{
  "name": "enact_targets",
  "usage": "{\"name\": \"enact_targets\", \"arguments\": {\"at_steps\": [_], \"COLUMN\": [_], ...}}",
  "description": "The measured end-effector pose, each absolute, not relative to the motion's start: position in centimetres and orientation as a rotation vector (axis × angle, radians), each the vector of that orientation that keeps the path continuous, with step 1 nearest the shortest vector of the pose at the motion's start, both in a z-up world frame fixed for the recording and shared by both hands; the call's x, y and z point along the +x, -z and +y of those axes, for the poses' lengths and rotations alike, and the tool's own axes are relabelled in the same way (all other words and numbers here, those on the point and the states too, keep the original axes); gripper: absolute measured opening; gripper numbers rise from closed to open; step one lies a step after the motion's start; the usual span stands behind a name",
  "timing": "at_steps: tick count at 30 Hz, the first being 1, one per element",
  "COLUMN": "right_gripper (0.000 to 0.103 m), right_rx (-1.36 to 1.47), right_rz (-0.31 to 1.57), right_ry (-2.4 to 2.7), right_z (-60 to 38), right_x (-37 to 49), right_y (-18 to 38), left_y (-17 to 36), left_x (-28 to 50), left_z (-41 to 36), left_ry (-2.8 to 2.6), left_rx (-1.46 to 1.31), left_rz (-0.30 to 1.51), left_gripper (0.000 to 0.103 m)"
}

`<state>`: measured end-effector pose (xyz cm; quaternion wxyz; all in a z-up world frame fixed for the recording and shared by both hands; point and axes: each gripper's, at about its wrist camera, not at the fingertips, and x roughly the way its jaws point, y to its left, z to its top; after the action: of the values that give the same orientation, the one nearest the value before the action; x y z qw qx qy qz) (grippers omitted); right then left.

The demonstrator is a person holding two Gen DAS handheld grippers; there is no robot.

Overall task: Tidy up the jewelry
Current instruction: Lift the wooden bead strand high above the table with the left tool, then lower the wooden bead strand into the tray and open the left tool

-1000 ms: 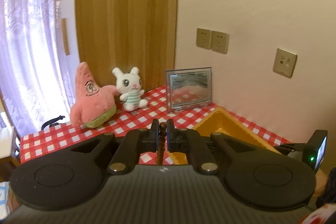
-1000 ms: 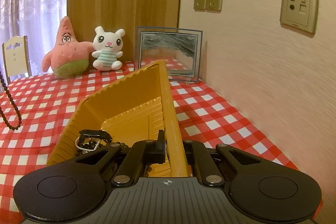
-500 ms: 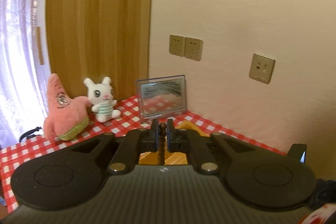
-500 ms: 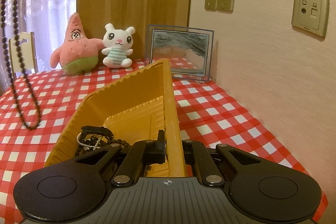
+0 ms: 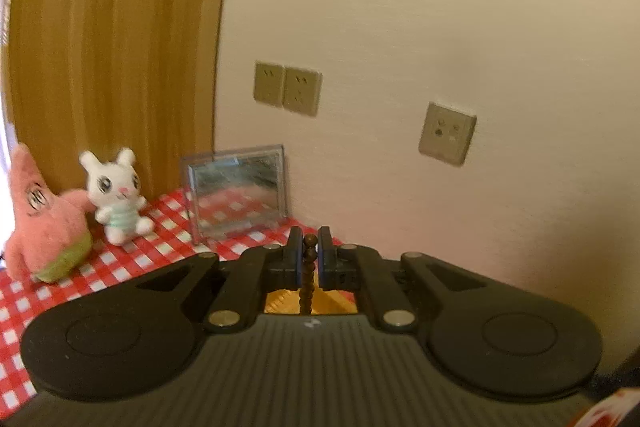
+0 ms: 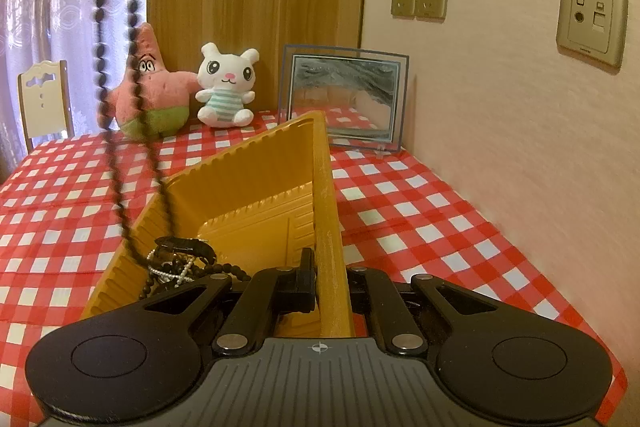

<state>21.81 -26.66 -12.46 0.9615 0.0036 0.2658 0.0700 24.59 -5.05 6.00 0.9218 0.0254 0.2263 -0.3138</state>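
Left wrist view
Left gripper [image 5: 309, 251]: its two fingers were pressed narrowly together on a strand of brown beads.
Bead necklace [image 5: 307, 279]: it was pinched between the fingertips, its top bead standing just above them and the rest hanging straight down behind the gripper body.
Yellow tray [image 5: 286, 301]: only a small patch was seen directly below the fingers, behind the hanging strand.
Beyond the fingers: a framed picture [image 5: 236, 193] was leaned against the wall; a white bunny toy [image 5: 116, 195] and a pink starfish toy [image 5: 42, 219] were set to the far left on the checked tablecloth [image 5: 120, 267].

Right wrist view
Right gripper [image 6: 329, 281]: it was clamped on the right wall of the yellow tray [image 6: 240, 187], one finger inside the wall and one outside.
Bead necklace [image 6: 120, 75]: it was hung as a long doubled loop from the upper left; its lower end reached the tray's left rim, though blur left it unclear whether it touched the pile.
Jewelry pile [image 6: 180, 263]: dark beads, a pearl-like string and a black piece were heaped in the tray's near left corner, just left of the fingers.
Ahead: the framed picture [image 6: 346, 97], bunny toy [image 6: 226, 87] and starfish toy [image 6: 154, 95] were lined along the back.
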Motion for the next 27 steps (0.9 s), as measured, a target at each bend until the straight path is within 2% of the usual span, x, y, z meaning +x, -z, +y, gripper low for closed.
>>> {"name": "enact_targets", "arguments": {"at_steps": [10, 21, 24, 27], "right_gripper": [0.005, 0.005, 0.005, 0.005], "right_rx": [0.017, 0.020, 0.021, 0.021], "right_rz": [0.548, 0.549, 0.549, 0.550], "right_ry": [-0.139, -0.141, -0.141, -0.141], "right_z": [-26.8, -26.8, -26.8, -26.8], "right_x": [21.7, 21.8, 21.9, 21.9], "right_y": [12.7, 12.7, 12.7, 12.7], "left_y": [2.3, 3.9, 4.3, 4.7], "left_x": [27.4, 28.2, 28.4, 28.5], "left_z": [-7.0, -8.5, -8.5, -8.0], "left_ry": [0.652, 0.707, 0.681, 0.661], "left_rx": [0.041, 0.059, 0.060, 0.049], "left_rz": [0.712, 0.754, 0.770, 0.786], "left_gripper": [0.006, 0.006, 0.020, 0.023]}}
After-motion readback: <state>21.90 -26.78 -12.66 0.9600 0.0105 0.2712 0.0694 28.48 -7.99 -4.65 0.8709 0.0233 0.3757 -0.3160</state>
